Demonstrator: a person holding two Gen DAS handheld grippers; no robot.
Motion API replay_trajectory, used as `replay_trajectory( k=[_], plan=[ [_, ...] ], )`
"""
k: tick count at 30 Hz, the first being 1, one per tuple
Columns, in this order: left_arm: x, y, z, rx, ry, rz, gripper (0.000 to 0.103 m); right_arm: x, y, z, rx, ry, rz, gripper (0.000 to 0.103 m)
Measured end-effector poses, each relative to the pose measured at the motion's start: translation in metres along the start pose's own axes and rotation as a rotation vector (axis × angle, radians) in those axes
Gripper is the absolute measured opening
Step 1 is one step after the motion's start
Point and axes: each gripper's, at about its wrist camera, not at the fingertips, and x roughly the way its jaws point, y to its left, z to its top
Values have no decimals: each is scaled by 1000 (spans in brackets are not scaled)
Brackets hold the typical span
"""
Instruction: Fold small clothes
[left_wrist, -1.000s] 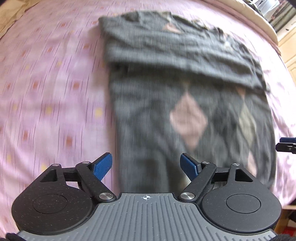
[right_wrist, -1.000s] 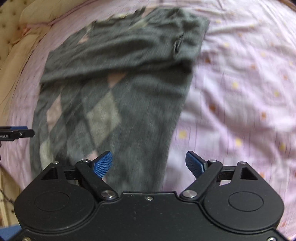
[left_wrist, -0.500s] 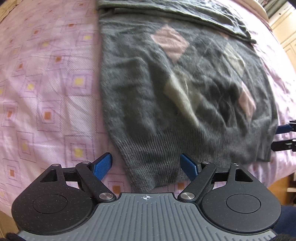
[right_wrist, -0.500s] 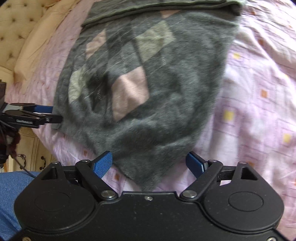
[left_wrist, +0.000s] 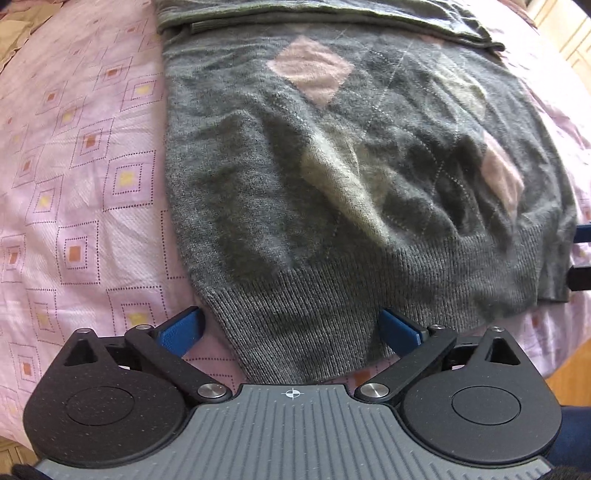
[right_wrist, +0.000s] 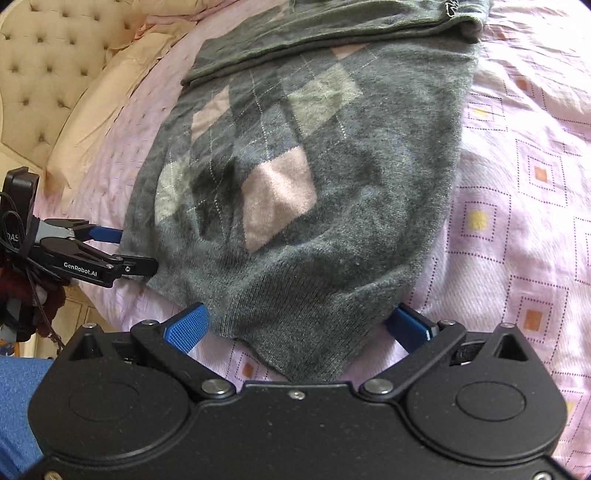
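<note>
1. We have the grey argyle sweater (left_wrist: 332, 177) flat on the pink bedspread (left_wrist: 92, 166), sleeves folded across its top.
2. Our left gripper (left_wrist: 291, 328) straddles one hem corner, jaws wide, gripping nothing.
3. Our right gripper (right_wrist: 299, 328) brackets the other corner, equally wide and empty, likely readying a lift.

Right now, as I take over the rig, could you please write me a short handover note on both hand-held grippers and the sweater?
Left hand-held gripper: open, straddling one bottom corner of the grey argyle sweater, nothing gripped.
Right hand-held gripper: open, straddling the other bottom corner.
Sweater: flat on the pink patterned bedsheet, ribbed hem nearest you.
Done: the sleeves look folded across the upper part.
Left: probably close on both corners, lift the hem and fold it up towards the sleeves.
</note>
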Motion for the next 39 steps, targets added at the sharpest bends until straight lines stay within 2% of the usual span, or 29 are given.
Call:
replay_trajectory(
  k=[4, 6, 7, 8, 9, 11, 14, 16, 17, 18, 19, 20, 21, 22, 24, 28, 34, 39],
  plan=[
    [-2, 7, 1, -43, -12, -32, 100, 0, -1, 5, 16, 21, 3, 102],
    [-7, 14, 0, -67, -26, -34, 86, -2, -7, 7, 57, 20, 30, 87],
    [-10, 17, -1, -80, -34, -34, 81, 0, -10, 8, 80, 39, 61, 65],
    [-13, 20, -2, -97, -40, -41, 73, 1, -14, 8, 100, 54, 74, 61],
    [-15, 24, -4, -117, -44, -52, 68, 0, -15, 7, 107, 49, 79, 61],
    [-17, 31, -7, -145, -49, -75, 67, 0, -14, 5, 105, 37, 76, 61],
    [-17, 32, -7, -151, -50, -79, 67, 2, -12, 5, 105, 30, 69, 61],
    [-17, 29, -4, -146, -57, -68, 61, 1, -12, 4, 114, 28, 69, 61],
    [-17, 29, -4, -148, -60, -53, 52, 1, -13, 4, 120, 28, 66, 58],
    [-19, 31, -6, -157, -67, -40, 37, 0, -14, 4, 127, 33, 59, 53],
    [-21, 35, -7, -176, -71, -45, 28, 0, -17, 4, 138, 51, 46, 27],
    [-21, 38, -8, -209, -66, -79, 8, 1, -20, 5, 161, 76, 38, 14],
    [-21, 45, -9, -254, -52, -127, 5, 0, -23, 4, 185, 81, 45, 14],
    [-22, 49, -9, -279, -48, -141, 5, -2, -24, 4, 195, 76, 50, 13],
    [-27, 48, -7, -267, -55, -139, 5, -9, -22, 5, 186, 74, 54, 13],
    [-49, 49, 1, -272, -100, -179, 5, -33, -19, 12, 193, 33, 104, 13],
    [-94, 54, 31, -319, -245, -228, 5, -77, -14, 36, 195, -93, 149, 13],
    [-123, 65, 77, -325, -374, -230, 5, -103, -15, 79, 214, -233, 154, 12]
  ],
)
